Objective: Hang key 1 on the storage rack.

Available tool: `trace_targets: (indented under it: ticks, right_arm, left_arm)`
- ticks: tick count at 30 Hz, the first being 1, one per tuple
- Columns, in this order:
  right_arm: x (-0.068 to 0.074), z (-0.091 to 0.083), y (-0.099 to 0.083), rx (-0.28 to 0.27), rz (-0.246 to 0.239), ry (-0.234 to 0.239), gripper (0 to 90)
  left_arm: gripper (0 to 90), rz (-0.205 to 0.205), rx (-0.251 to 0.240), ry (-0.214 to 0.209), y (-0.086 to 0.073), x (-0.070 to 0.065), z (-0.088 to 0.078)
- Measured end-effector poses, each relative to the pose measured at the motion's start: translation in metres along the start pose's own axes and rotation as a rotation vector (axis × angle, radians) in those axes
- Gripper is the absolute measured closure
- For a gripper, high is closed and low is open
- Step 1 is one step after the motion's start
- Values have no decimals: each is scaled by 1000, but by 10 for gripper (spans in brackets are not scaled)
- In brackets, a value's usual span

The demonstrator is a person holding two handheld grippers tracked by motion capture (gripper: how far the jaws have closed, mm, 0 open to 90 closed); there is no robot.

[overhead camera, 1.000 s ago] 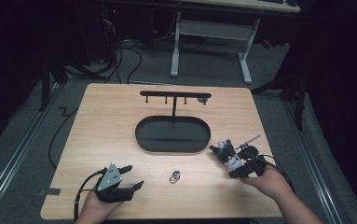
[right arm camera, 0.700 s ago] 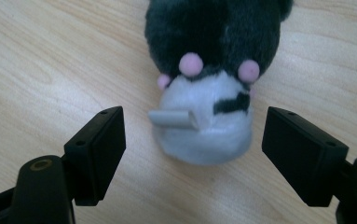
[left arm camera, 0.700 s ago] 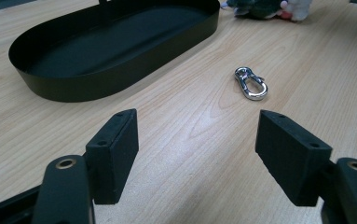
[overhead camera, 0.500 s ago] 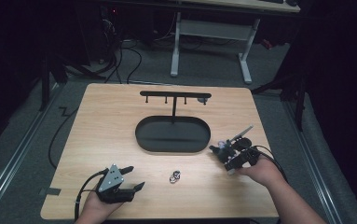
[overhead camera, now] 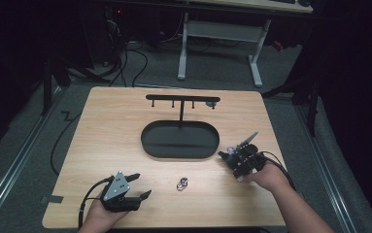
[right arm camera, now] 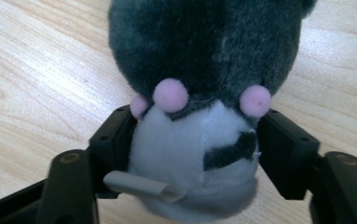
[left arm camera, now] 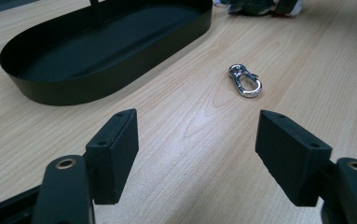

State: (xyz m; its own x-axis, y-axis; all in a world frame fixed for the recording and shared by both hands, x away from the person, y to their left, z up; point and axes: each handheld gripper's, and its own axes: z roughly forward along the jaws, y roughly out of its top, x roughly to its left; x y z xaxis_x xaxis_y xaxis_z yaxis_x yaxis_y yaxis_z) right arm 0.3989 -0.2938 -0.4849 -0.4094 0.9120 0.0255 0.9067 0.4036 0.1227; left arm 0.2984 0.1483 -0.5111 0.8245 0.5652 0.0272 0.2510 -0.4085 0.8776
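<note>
A dark grey and white plush toy [right arm camera: 204,46] with pink dots lies on the wooden table, just right of the black oval tray [overhead camera: 145,141]. My right gripper [right arm camera: 197,144] has just been closing, and both pads now touch the toy's white lower part. In the high view that gripper [overhead camera: 228,156] is at the tray's right end. My left gripper [overhead camera: 142,184] rests open at the near left edge, nothing between its pads [left arm camera: 115,154]. A small silver snap hook [left arm camera: 245,81] lies on the wood ahead of it, also seen from above as the hook [overhead camera: 181,184].
A black T-shaped hanger bar [overhead camera: 182,98] rises from the back of the tray. The tray wall [left arm camera: 97,84] stands left of the snap hook. Black cables trail from both grippers. The table's edges drop to a dark floor with desk legs behind.
The right hand has slid a little toward the tray's right end and dropped lower. The left hand has held still.
</note>
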Motion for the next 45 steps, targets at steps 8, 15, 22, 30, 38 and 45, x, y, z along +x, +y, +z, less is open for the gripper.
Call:
trace_targets:
  ticks: [8,15,22,30,38,45]
  right_arm:
    - [1,-6,0,-17,-8,4,467]
    - [4,-28,-6,-35,-23,29,468]
    - [12,-48,-10,-45,-21,49,468]
    - [19,-60,-10,-49,-45,53,468]
    - [19,-69,-8,-70,-34,88,468]
    - [21,-81,-4,-68,-46,82,468]
  left_arm:
    - [307,1,-1,3,0,1,0]
    - [307,-7,2,9,-1,1,1]
    - [306,-10,-2,19,-1,1,0]
    - [306,-26,-8,26,-2,3,-2]
    - [306,-28,-7,29,-2,4,-1]
    - [306,-29,-6,26,-2,4,-1]
